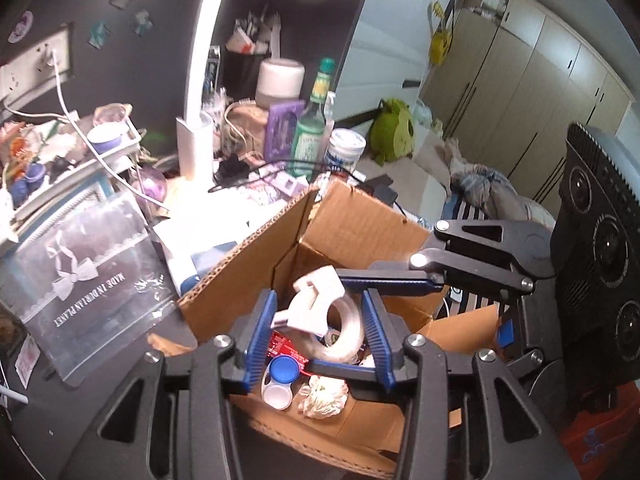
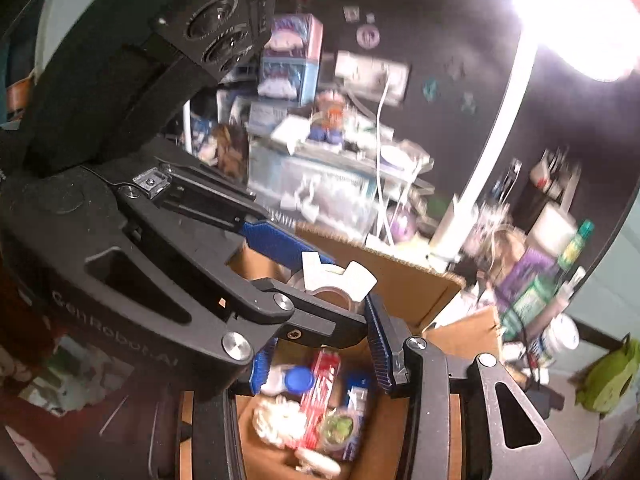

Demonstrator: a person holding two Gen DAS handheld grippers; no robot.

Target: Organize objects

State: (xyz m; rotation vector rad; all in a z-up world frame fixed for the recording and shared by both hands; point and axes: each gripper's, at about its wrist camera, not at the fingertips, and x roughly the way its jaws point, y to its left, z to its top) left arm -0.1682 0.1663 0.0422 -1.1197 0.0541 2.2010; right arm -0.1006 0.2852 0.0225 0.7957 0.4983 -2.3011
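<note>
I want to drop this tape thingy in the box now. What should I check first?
1. Left tongs hold the tape dispenser: ok, both blue pads press on its sides.
2. Right tongs also grip it: cannot tell. One finger lies along its top, but the contact is blurred and partly hidden.
3. Dispenser is over the cardboard box: ok, the opening is straight below.
4. Box flaps are out of the way: ok, they stand open.
5. Room inside: ok, bare cardboard shows beside the blue-and-white case.
</note>
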